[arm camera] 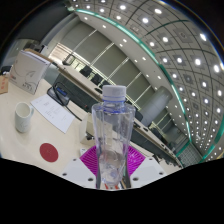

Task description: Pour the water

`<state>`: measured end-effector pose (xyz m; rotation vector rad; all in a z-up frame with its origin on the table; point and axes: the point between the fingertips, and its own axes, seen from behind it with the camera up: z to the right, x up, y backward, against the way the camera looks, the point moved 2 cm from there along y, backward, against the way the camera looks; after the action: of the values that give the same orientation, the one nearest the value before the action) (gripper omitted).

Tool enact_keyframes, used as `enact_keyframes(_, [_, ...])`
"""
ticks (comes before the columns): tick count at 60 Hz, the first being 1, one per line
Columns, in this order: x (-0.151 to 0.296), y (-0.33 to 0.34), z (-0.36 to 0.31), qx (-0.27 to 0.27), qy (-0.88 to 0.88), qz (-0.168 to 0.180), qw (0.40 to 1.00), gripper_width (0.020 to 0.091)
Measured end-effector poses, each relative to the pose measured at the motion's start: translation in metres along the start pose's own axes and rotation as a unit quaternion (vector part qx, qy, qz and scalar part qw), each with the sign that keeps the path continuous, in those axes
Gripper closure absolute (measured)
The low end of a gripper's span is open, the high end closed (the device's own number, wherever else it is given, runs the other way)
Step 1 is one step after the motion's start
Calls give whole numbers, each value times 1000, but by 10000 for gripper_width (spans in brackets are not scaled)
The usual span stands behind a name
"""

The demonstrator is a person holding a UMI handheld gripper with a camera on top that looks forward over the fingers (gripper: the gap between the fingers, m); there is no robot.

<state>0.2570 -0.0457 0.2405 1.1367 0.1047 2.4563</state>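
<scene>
A clear plastic water bottle (113,128) with a pale cap stands upright between my gripper's (112,165) two fingers. The magenta pads (92,158) press against its lower body on both sides, and the bottle is lifted above the table. To the left on the pale tabletop stands a white cup (23,117). A red round coaster (49,151) lies on the table nearer to the fingers, left of the bottle. The bottle's base is hidden behind the gripper body.
A white paper sheet (52,112) lies beside the cup, with a dark object (58,96) beyond it. A white box-like device (30,70) stands at the far left. Long desks (150,125) stretch away under a ceiling with rows of lights.
</scene>
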Motion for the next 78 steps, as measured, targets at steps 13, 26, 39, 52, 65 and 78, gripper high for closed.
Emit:
enact_keyframes(13, [82,-17,-66,-50,248,29,967,772])
enact_keyframes(26, [107,-36,-139,-69,489,62,867,771])
enact_keyframes(39, [116,-42,-169,-91,634,79,764,768])
enact_keyframes(52, [124,-46,-181,-87,662,86,740,769])
enact_keyframes(65, [118,-46,-172,-64,613,77,784,768])
enact_keyframes(78, [121,-35,-147,3,391,72,918,767])
